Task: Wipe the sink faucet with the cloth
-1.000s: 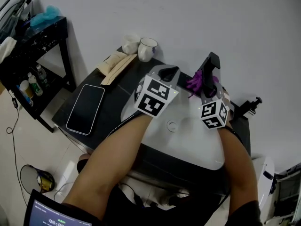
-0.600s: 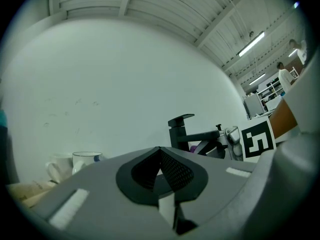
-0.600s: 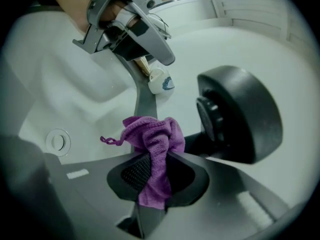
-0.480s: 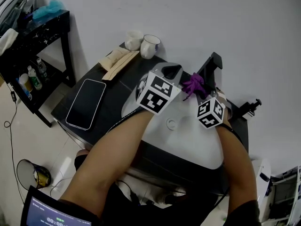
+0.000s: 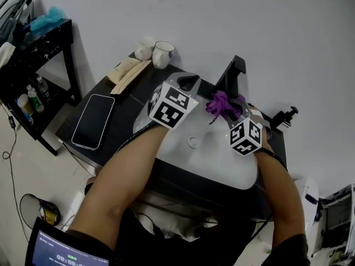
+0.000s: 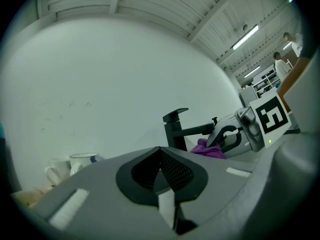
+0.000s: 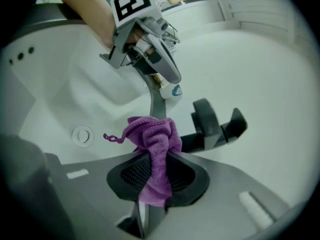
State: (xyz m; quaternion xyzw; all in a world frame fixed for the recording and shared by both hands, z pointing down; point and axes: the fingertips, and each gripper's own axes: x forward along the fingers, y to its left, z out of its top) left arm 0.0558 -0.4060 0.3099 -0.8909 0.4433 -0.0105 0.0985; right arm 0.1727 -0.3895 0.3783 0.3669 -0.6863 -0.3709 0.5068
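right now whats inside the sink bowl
Only the round drain shows on the bare white floor of the sink. In the head view the left forearm and right forearm cover the bowl's near part, so that stretch cannot be checked.

Crumpled purple terry cloth [image 7: 155, 146] is hanging pinched in the right gripper [image 7: 150, 184], just beside the upright matte black angular faucet [image 7: 215, 126].

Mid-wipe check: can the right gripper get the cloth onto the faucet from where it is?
Probably yes. The right gripper is shut on the cloth, and the faucet stands just beyond it with nothing between. The shut left gripper hangs close beside, so it may crowd the sweep.
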